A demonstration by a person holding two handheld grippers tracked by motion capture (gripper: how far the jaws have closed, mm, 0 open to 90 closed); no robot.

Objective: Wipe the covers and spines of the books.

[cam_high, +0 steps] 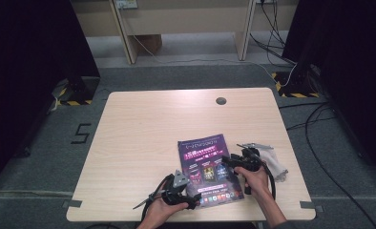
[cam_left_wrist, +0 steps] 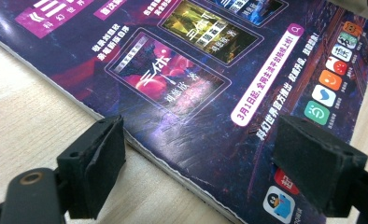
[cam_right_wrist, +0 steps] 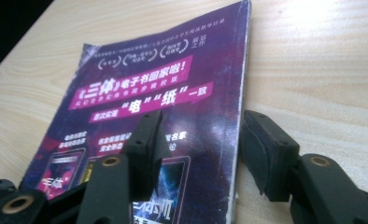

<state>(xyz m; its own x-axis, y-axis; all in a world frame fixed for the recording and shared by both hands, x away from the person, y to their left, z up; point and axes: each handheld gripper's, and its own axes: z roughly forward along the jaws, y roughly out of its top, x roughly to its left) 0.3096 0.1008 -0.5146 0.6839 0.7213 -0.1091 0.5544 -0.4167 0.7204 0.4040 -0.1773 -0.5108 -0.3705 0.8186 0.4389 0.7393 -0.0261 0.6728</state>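
On the bench (cam_high: 143, 124), toward its near edge, you find the magazine (cam_high: 207, 164) lying flat, cover up. Your left hand-held gripper (cam_high: 191, 198) sits at the magazine's near left corner, jaws wide apart above the cover edge and gripping nothing. Your right hand-held gripper (cam_high: 228, 161) straddles the magazine's right edge, jaws about half open, one pad over the cover and one over bare wood, not pressing.
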